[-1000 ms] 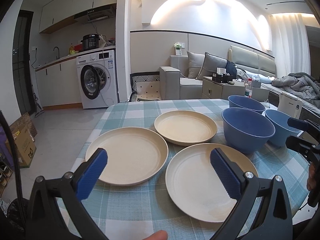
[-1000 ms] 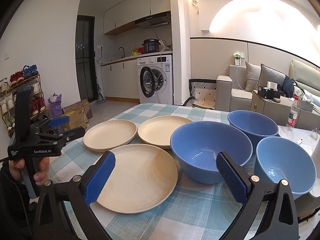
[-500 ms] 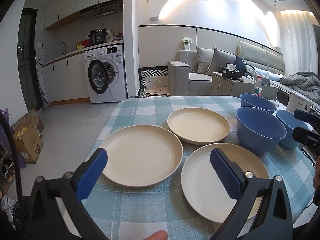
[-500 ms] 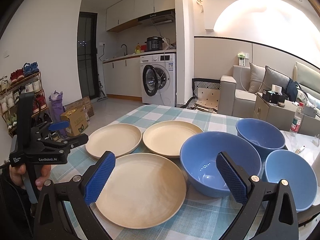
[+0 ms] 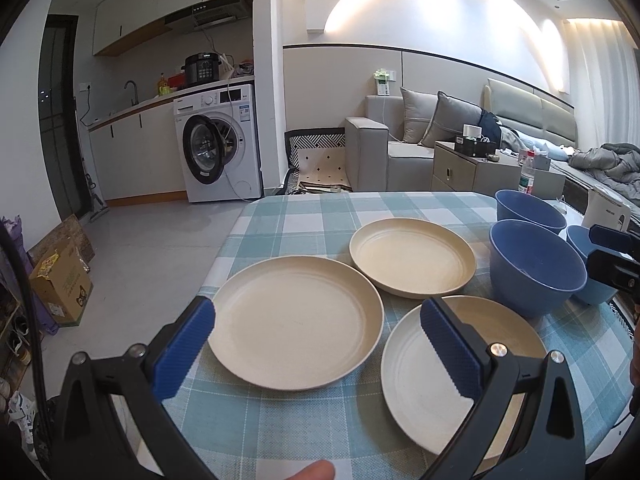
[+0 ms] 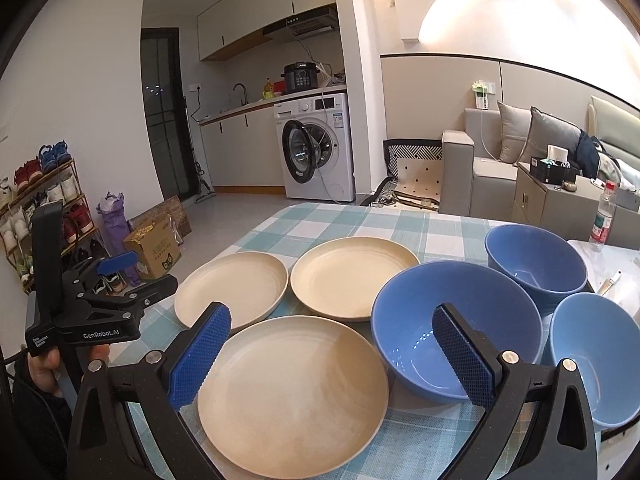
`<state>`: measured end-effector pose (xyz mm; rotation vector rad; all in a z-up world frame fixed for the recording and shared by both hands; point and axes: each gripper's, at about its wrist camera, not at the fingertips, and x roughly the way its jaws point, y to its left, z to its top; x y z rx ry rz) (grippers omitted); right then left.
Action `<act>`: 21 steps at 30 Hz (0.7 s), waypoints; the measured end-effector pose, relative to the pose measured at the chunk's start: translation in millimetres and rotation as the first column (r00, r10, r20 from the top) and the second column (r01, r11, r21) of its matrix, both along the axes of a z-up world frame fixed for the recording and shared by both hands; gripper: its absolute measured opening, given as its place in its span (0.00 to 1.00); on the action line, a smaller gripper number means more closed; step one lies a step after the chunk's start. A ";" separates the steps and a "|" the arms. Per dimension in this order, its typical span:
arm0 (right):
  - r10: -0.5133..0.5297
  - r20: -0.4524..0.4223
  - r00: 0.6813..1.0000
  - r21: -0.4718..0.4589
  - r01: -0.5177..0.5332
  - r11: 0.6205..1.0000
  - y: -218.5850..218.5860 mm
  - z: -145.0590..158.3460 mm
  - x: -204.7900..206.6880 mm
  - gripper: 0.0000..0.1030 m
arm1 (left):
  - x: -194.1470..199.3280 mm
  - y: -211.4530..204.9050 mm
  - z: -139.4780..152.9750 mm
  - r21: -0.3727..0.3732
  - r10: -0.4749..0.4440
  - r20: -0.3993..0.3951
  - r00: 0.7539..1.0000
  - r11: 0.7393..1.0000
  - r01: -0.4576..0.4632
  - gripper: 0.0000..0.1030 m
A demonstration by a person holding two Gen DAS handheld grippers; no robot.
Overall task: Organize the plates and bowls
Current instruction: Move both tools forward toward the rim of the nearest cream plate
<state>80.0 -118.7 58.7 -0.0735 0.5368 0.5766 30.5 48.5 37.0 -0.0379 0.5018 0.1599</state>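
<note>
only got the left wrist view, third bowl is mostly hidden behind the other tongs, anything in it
observer: No, the light blue bowl looks empty in the right wrist view.
operator: right tongs holding anything
observer: No, the right tongs are open and empty, aimed between the near plate and the big blue bowl.
operator: anything past the bowls
observer: A small pen-like item lies on a white surface beyond them.

Warm indoor lighting, brightest from the arched wall recess [image 5: 440, 12], which blew out to white. Fisheye bent the edges hard, with black vignette in the corners. Both frames were sharp, no motion blur. Small glare spots showed in the nearest blue bowl [image 6: 424, 336]. Shadows under the plates [image 6: 292, 392] were soft.
</note>
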 end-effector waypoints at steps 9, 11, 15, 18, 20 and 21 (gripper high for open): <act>0.015 -0.021 1.000 -0.010 -0.015 1.000 12.9 4.0 16.0 1.00 | 17.5 9.4 0.4 -0.008 0.011 -0.026 1.000 1.000 -0.011 1.00; 0.018 -0.022 1.000 -0.013 -0.018 1.000 18.1 4.6 21.0 1.00 | 20.7 10.7 0.6 -0.009 0.009 -0.028 1.000 1.000 -0.010 1.00; 0.022 -0.032 0.999 -0.016 -0.022 1.000 26.5 5.7 29.0 1.00 | 25.7 13.6 -0.1 -0.006 0.012 -0.035 0.999 1.000 -0.012 1.00; 0.026 -0.039 0.999 -0.023 -0.027 0.999 32.5 5.8 33.8 1.00 | 30.0 17.4 -1.5 -0.009 0.017 -0.045 0.999 1.000 -0.017 1.00; 0.027 -0.044 0.999 -0.027 -0.028 0.999 36.6 6.2 37.4 1.00 | 33.1 20.1 -2.4 -0.010 0.021 -0.053 0.998 1.000 -0.021 1.00; 0.029 -0.046 0.999 -0.028 -0.030 0.999 38.7 6.1 39.4 1.00 | 34.5 21.8 -2.8 -0.012 0.025 -0.055 0.998 1.000 -0.026 1.00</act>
